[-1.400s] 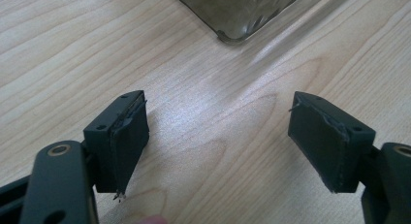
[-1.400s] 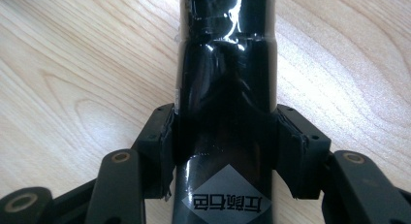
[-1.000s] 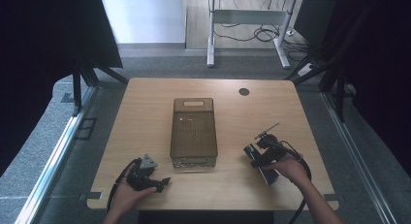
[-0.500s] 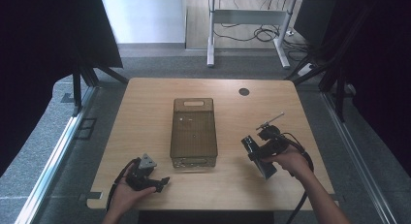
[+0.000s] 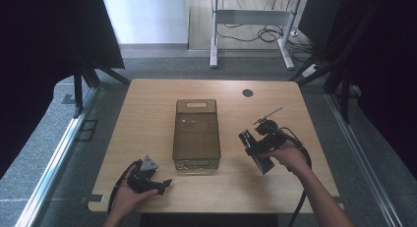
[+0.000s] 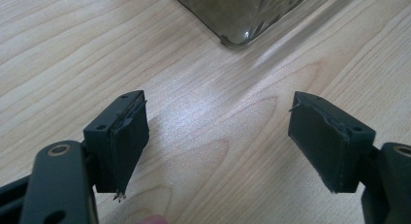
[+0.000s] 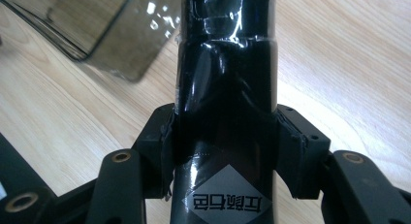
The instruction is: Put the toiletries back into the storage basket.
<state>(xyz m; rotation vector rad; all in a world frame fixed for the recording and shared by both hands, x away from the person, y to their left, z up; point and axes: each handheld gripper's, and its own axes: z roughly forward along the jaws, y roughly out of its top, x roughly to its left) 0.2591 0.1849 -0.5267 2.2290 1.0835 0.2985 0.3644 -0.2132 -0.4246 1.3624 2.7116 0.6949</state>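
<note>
So right now my right gripper (image 5: pixel 256 149) is clamped on a black glossy packet (image 7: pixel 225 88), some kind of pouch or wrapped bar with a grey diamond label near the bottom. In the right gripper view both pads are pressing into its sides at about mid-height, and the jaws sit fairly wide because the packet itself is wide. From the high view the packet is up off the table (image 5: pixel 147 114), hanging just right of the smoky see-through bin (image 5: pixel 195 133) that sits in the middle.

My left gripper (image 5: pixel 147 180) is resting on the table near the bin's front left corner, jaws spread wide with nothing between them. In the left gripper view I'm looking straight at that corner of the bin (image 6: pixel 242 10).

My guess at the step: get the packet over into the bin. Tips to self:

- Lift high enough that the bottom end clears the bin's rim before I swing across, since the packet hangs down past the pads.
- Keep the squeeze steady. The wrapper looks slick, and it could slide if I tip the wrist too fast.
- Line it up lengthwise with the bin so it lies flat rather than jamming across.
- Lower it inside before letting go, no dropping.
- The left gripper could nudge the bin's corner to steady it if it skates.
</note>
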